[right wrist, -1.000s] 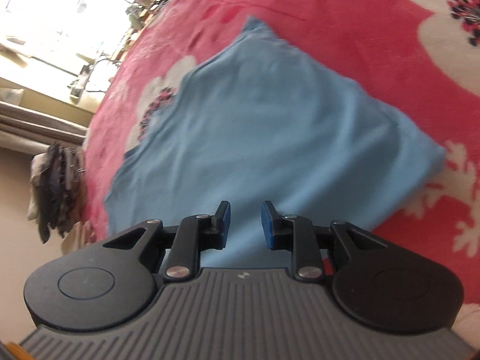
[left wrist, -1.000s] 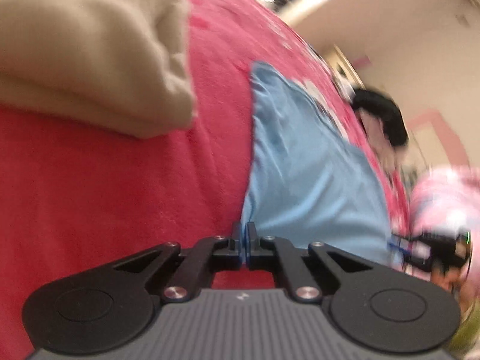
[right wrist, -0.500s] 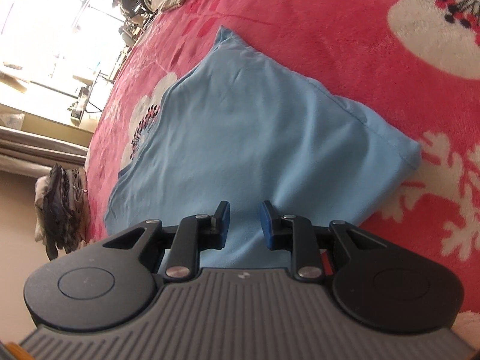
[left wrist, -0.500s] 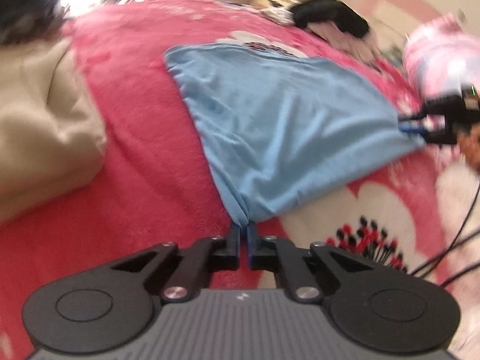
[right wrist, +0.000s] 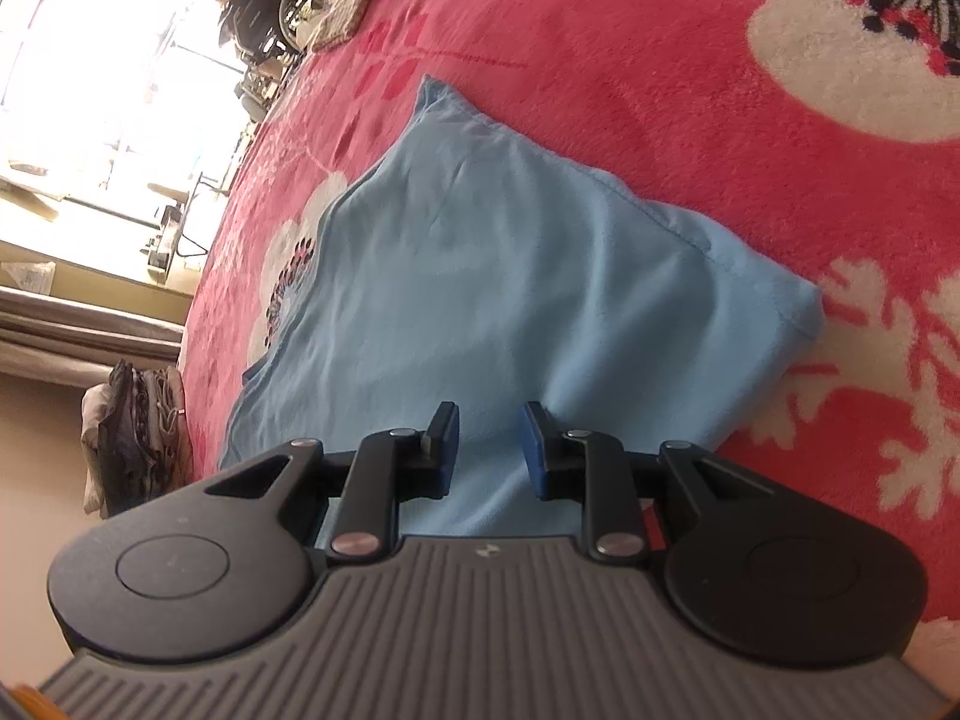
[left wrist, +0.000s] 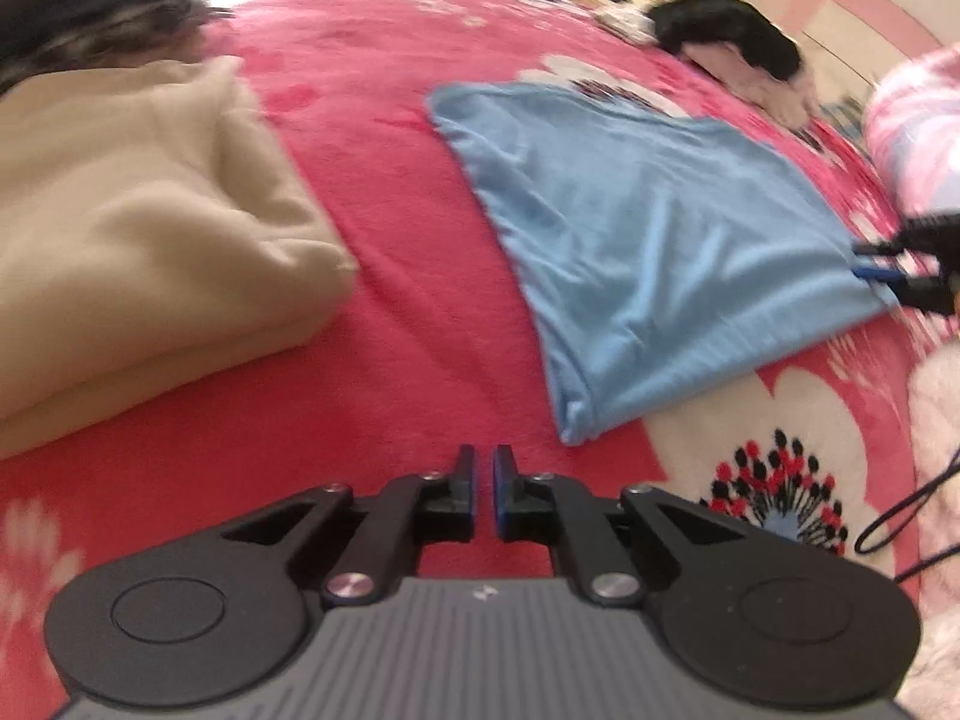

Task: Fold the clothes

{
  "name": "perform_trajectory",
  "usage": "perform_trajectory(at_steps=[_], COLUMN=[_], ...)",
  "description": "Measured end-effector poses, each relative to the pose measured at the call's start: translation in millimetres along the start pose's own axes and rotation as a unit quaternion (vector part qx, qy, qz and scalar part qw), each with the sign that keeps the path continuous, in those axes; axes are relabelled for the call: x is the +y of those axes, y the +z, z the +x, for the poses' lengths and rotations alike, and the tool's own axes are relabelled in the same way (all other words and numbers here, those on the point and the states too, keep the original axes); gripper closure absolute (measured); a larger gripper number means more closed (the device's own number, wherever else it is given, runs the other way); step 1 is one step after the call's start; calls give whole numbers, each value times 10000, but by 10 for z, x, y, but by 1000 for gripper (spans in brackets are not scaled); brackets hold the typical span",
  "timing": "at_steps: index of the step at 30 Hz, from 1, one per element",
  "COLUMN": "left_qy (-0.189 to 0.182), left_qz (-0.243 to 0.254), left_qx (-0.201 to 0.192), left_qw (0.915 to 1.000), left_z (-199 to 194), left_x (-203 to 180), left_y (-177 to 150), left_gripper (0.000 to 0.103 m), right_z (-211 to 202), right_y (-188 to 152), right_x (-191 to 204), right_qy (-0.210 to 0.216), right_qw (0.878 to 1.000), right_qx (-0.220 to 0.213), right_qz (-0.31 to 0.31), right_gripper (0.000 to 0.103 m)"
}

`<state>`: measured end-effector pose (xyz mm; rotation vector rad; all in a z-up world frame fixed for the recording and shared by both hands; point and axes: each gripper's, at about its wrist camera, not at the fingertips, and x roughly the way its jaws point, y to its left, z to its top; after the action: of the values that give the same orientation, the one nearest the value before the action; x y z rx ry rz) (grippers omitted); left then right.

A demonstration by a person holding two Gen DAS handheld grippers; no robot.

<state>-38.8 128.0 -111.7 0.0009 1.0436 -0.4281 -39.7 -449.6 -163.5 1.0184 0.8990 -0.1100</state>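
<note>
**Left claw off the blue corner, right claw parked over the cloth**

Since half a second back, my left gripper has let go of the near corner of the blue garment and lifted clear; its jaws have just been opening and now show a narrow slit with nothing between them. That corner lies on the red floral blanket, just beyond and a little right of the fingertips.

Task item: the blue garment is folded flat on the blanket, its long edges running away from the left camera. In the right wrist view it fills the centre, with one doubled corner toward the right.

Surroundings, left view: a folded beige garment lies left of the blue one, apart from it, with a strip of bare blanket between. A black and pale heap of clothing lies at the far edge of the bed. A dark cable loops at the right, over a white flower print. Nothing stands between either claw and the cloth.

Right gripper: jaws apart by a modest gap, empty, tilted down over the garment's near edge. In the left view it shows at the garment's right-hand corner; contact there I cannot tell.
</note>
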Motion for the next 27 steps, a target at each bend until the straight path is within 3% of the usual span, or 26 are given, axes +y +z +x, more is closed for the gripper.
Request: perform_trajectory(at_steps=[4, 9, 15, 20, 27], left_qy=[138, 7, -223, -439, -250], left_qz=[-147, -70, -206, -383, -661], left_qx=[-190, -514, -551, -601, -358], left_qw=[9996, 9987, 9980, 9965, 9969], left_z=[-261, -328, 28, 392, 800], left_x=[-82, -389, -645, -822, -844], left_y=[133, 361, 616, 786, 797], left_gripper=[76, 68, 67, 67, 69], right_z=[-38, -70, -113, -57, 110], right_y=[-7, -11, -36, -69, -116], right_x=[2, 15, 53, 191, 347], right_qy=[70, 160, 185, -34, -385], right_qw=[9999, 9996, 9991, 9974, 9908], right_qx=[-147, -193, -300, -240, 103], right_qz=[-45, -107, -218, -673, -1294], right_gripper=[79, 77, 77, 77, 77])
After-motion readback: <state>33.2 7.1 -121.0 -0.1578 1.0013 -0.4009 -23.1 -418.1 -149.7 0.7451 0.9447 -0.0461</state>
